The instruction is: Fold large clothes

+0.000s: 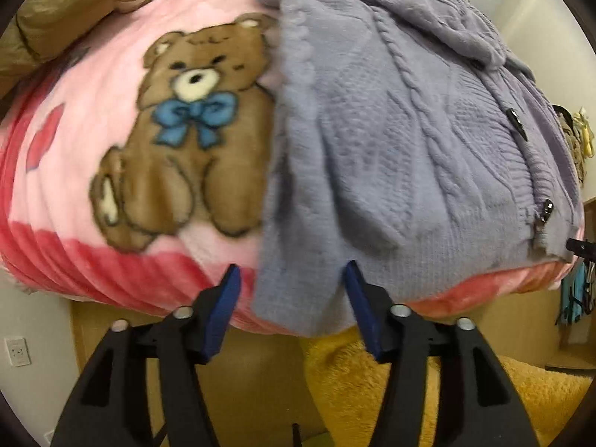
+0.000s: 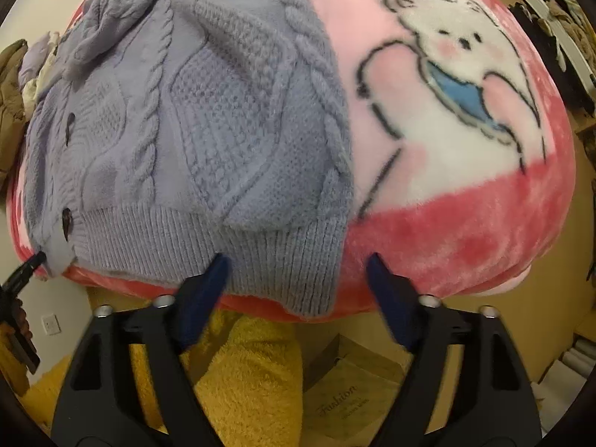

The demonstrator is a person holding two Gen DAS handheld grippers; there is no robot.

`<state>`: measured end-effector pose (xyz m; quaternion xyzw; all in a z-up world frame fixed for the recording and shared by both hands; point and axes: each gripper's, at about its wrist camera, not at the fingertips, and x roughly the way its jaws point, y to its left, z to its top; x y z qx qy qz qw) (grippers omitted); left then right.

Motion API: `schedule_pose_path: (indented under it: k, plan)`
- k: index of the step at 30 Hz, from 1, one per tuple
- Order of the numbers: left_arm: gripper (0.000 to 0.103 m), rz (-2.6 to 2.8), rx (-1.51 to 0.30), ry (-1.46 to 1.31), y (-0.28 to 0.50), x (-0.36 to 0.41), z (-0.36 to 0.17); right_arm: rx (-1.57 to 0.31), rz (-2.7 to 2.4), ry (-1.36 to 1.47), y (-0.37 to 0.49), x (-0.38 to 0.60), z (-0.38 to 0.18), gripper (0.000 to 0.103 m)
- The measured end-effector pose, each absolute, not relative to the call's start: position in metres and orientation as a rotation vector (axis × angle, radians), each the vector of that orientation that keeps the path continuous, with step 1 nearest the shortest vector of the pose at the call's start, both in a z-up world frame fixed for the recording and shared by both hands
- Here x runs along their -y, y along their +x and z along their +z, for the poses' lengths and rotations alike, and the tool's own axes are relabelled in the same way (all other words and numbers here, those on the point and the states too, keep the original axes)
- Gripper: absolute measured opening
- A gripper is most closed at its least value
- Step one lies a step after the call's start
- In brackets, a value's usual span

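Observation:
A lavender cable-knit cardigan [image 1: 409, 130] with dark buttons lies spread on a pink blanket [image 1: 93, 85] printed with bears. In the left wrist view it fills the right half, and its folded-in left side hangs over the bed's near edge. My left gripper [image 1: 292, 279] is open, with that hanging fold between its blue pads [image 1: 231, 290] but not pinched. In the right wrist view the cardigan [image 2: 208, 119] covers the left half. My right gripper [image 2: 298, 266] is open wide astride the ribbed hem's right corner [image 2: 316, 260].
A brown jacket [image 1: 56, 18] is bunched at the bed's far left. Yellow fluffy fabric [image 2: 238, 372] lies below the bed's edge, beside a cardboard box [image 2: 346, 391] marked "Fashion". Clothes hang along the wall [image 2: 551, 18] at right. A wall socket [image 1: 16, 352] sits low.

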<state>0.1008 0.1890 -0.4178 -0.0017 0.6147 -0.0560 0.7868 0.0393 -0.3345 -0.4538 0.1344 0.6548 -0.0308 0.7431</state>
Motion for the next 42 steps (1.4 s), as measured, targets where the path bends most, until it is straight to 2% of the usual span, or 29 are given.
schedule_pose_path:
  k: [2,7,11,12,13,14,15,16,17,20,25,30,35,42]
  plan:
    - [0.06,-0.142,-1.357,-0.026,0.103,-0.192,-0.426,-1.454,-0.067,0.278,0.042,0.335,-0.459,0.081]
    - [0.06,-0.213,-1.37,0.018,0.103,-0.184,-0.432,-1.47,-0.041,0.317,0.042,0.332,-0.468,0.071]
    - [0.06,-0.197,-1.377,-0.02,0.107,-0.183,-0.436,-1.473,-0.032,0.311,0.046,0.328,-0.47,0.069]
    - [0.06,-0.193,-1.379,-0.037,0.105,-0.186,-0.437,-1.47,-0.033,0.31,0.045,0.327,-0.47,0.062]
    - [0.06,-0.188,-1.384,-0.052,0.103,-0.189,-0.438,-1.472,-0.026,0.312,0.044,0.324,-0.469,0.049]
    - [0.049,-0.189,-1.389,-0.055,0.099,-0.191,-0.439,-1.481,-0.018,0.308,0.045,0.323,-0.467,0.039]
    - [0.034,-0.196,-1.399,-0.054,0.098,-0.191,-0.439,-1.487,-0.015,0.298,0.046,0.319,-0.463,0.019]
    - [0.02,-0.206,-1.414,-0.033,0.097,-0.188,-0.436,-1.493,0.003,0.283,0.045,0.313,-0.458,0.017]
    - [0.013,-0.212,-1.425,-0.01,0.089,-0.19,-0.433,-1.49,0.01,0.269,0.045,0.308,-0.451,0.016]
    - [0.012,-0.247,-1.516,0.023,0.091,-0.176,-0.414,-1.483,0.026,0.338,0.044,0.309,-0.427,0.014]
    - [0.012,-0.181,-1.505,0.103,0.098,-0.18,-0.356,-1.411,-0.009,0.351,0.05,0.322,-0.374,0.014]
    - [0.012,-0.073,-1.37,0.052,0.135,-0.202,-0.281,-1.278,-0.017,0.267,0.082,0.325,-0.304,0.014]
    - [0.01,-0.049,-1.216,0.117,0.197,-0.19,-0.226,-1.138,-0.047,0.173,0.138,0.332,-0.247,0.014]
    - [0.01,-0.043,-1.067,0.098,0.288,-0.157,-0.208,-1.015,-0.13,0.147,0.212,0.329,-0.205,0.013]
